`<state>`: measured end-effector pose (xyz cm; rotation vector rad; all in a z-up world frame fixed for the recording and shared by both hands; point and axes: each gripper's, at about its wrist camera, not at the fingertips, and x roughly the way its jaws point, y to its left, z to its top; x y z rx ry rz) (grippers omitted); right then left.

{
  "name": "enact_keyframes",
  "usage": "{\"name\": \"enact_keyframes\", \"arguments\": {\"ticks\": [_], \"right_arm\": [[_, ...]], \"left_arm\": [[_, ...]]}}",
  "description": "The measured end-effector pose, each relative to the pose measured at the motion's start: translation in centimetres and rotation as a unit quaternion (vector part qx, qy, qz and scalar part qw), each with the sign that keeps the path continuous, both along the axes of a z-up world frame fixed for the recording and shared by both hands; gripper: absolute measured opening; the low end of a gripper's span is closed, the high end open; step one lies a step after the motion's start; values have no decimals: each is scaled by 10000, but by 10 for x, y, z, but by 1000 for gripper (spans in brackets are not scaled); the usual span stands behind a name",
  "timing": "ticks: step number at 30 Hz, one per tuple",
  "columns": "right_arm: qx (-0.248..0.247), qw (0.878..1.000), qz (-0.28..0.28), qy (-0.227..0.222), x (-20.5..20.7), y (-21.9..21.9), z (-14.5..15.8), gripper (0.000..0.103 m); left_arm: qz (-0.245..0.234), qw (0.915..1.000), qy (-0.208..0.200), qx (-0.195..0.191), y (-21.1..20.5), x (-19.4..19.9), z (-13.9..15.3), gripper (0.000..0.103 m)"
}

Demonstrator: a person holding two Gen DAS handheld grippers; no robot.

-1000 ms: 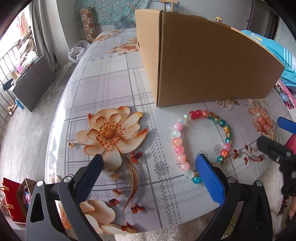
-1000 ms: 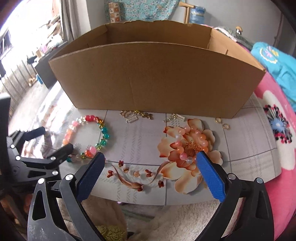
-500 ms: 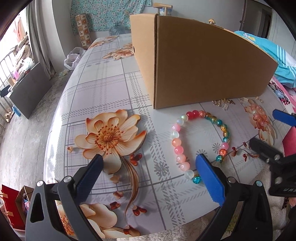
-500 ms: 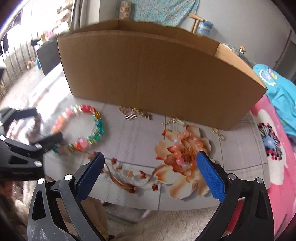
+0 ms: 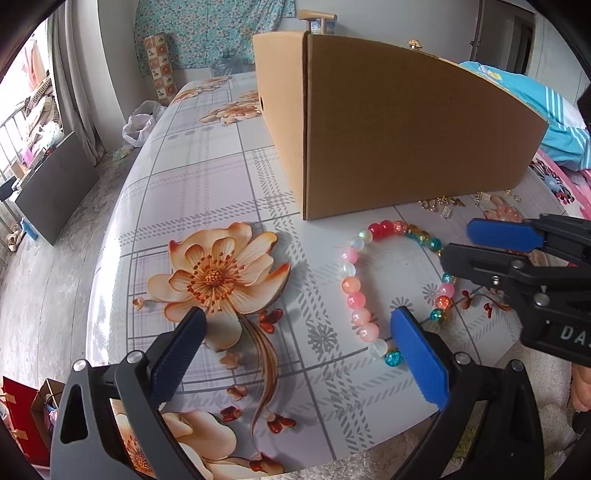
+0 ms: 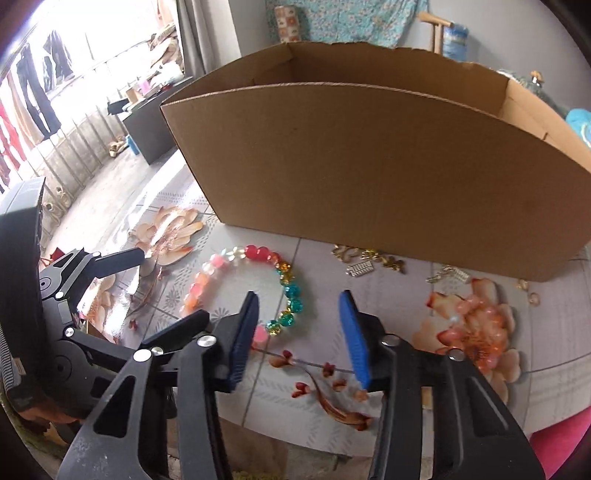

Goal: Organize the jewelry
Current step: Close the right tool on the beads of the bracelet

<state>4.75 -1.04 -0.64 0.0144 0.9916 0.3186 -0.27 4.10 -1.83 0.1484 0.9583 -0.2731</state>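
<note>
— What can't you make out from where you stand?

— The inside of the cardboard box (image 6: pixel 369 166); its near wall hides the bottom. The little gold and silver charms (image 6: pixel 364 264) along its foot are too small to tell apart. A second, pale orange bracelet (image 6: pixel 469 325) lies on a printed flower and nearly melts into it. And the right gripper (image 5: pixel 476 245) covers part of the bead bracelet (image 5: pixel 354 288) in the left camera's view.

— And the surface, the room?

— The surface (image 5: pixel 207 177) wears a glossy cloth, grey checks with big orange flowers. Beyond its far end, a turquoise floral curtain (image 5: pixel 210 29) and a white plastic bag (image 5: pixel 140 122) on the floor; to one side, a bed with pink and blue bedding (image 5: pixel 554 122).

— Where's the bracelet against the jaws?

— The left gripper (image 5: pixel 295 339) stands with its jaws wide apart, nothing between them; the bracelet's near end lies just by the blue right-hand pad, mostly ahead of it. The right gripper's jaws are parted too, more narrowly. In its own view the ring sits ahead and to the left, and its teal beads fall in the gap between the jaws.
</note>
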Motion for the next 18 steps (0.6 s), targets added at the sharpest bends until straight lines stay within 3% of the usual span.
{"name": "enact_keyframes", "arguments": {"ticks": [6,12,18], "right_arm": [[-119,9997,213,77,0,20,-8,15],[-121,9997,213,93,-2,19,-13,9],[39,9998,125,155,-14,2,-14,8]], "left_arm": [[-60,10000,-48,-11,0,-1,-1,98],[-121,9999,-120,-6,-1,-4,3,97],[-368,9975,-198,-574,-4,-15,14,93]]}}
